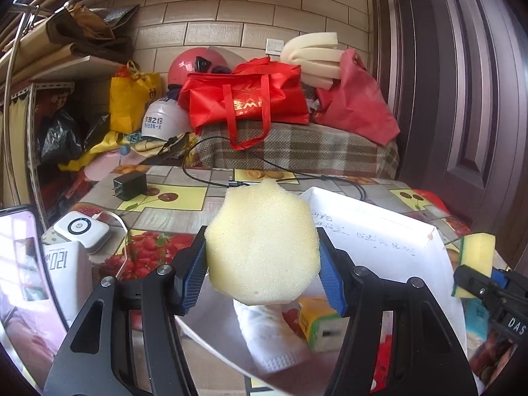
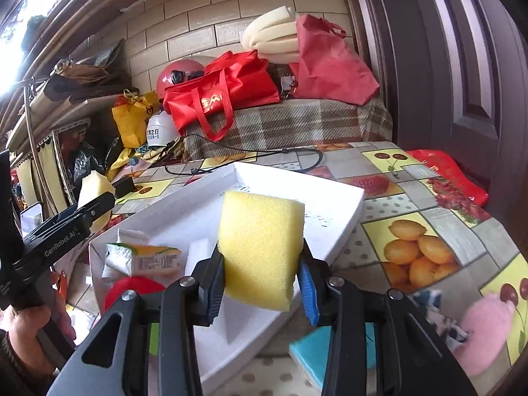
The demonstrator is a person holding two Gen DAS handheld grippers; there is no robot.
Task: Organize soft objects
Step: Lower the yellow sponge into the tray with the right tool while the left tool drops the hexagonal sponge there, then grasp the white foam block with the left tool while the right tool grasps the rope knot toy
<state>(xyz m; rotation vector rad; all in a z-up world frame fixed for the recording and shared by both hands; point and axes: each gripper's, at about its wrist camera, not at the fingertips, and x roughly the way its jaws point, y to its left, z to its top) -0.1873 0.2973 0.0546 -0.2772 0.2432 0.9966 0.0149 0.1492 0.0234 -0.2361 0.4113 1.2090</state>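
Two sponges are up in the air, one in each gripper, and both hang over or near the white tray (image 2: 343,204) on the fruit-print table (image 2: 429,217). Our left gripper (image 1: 262,264) is clamped on a pale round sponge (image 1: 262,244), its blue pads (image 1: 193,274) pressed into the sides; our right gripper (image 2: 262,277) is clamped on a yellow block sponge (image 2: 260,250) with a thin green scrub layer along one edge.

We judge the step in hand to be dropping these into the tray. To do it well we bring each sponge low over a bare patch of tray floor before letting go (foam bounces and rolls if dropped from high). We keep clear of the carton (image 2: 145,259) and the white cloth (image 1: 267,336) already lying inside, and we release one hand at a time so the grippers do not crowd each other.

Both sponges are open-celled, light foam that dents under the pads. The round one has a ragged, many-sided outline; the block has flat faces and soft corners. The tray looks stiff, with low straight walls.
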